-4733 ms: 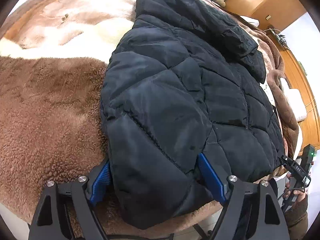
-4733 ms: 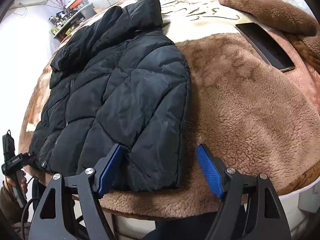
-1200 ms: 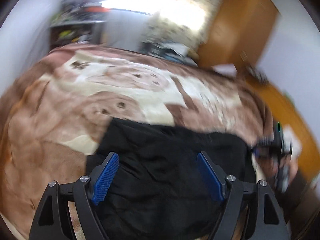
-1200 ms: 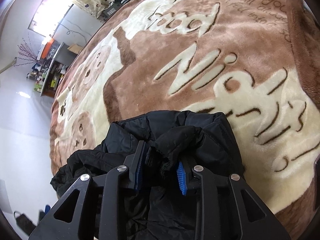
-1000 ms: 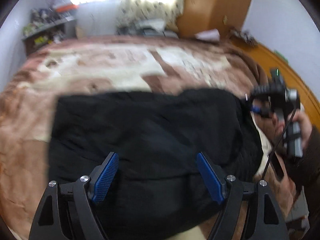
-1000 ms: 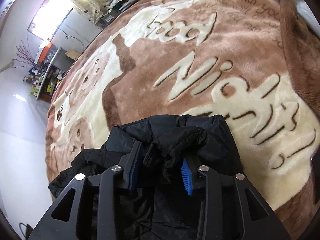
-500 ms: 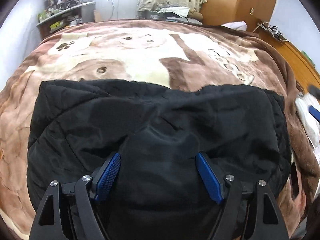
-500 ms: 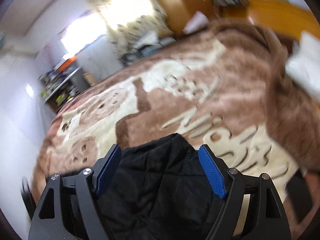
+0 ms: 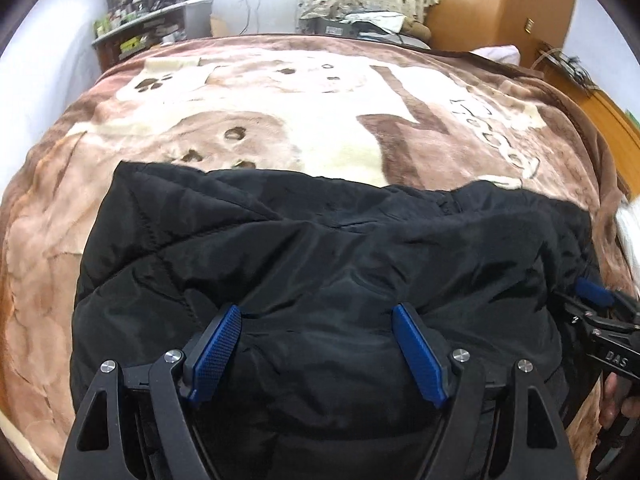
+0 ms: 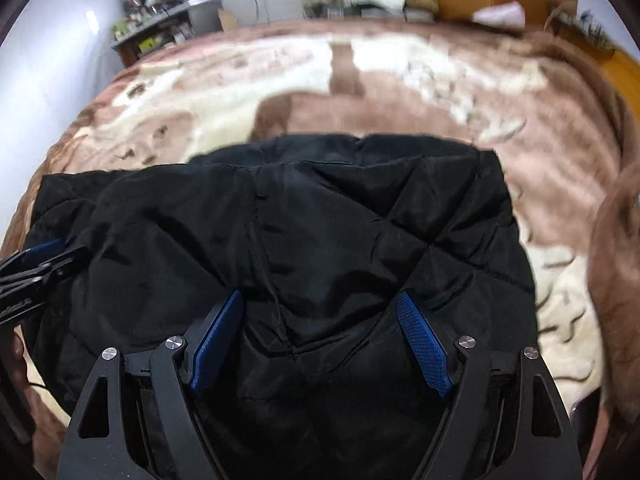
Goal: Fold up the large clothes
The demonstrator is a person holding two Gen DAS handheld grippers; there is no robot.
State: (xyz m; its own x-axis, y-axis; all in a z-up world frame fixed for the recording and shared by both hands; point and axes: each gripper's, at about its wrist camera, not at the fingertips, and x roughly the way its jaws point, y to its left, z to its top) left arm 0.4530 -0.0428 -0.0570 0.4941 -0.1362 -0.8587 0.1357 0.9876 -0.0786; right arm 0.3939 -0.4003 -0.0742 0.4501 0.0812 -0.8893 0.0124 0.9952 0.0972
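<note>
While angled down over the bed, counted one black quilted jacket (image 9: 320, 264), folded into a wide bundle on the near part of one brown and cream blanket (image 9: 280, 128). Counted two grippers above the jacket: left gripper (image 9: 318, 354) over its near edge, jaws wide, blue pads clear of the fabric, gripping nothing; right gripper (image 10: 320, 344) likewise spread wide and empty above the jacket's near edge. Beyond the jacket, saw one shelf (image 9: 152, 28) and one wooden wardrobe (image 9: 500, 4).

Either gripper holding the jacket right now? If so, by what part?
Nothing is held. The left gripper and right gripper both stand with jaws wide open over the folded black jacket on the blanket, pads clear of the fabric.
</note>
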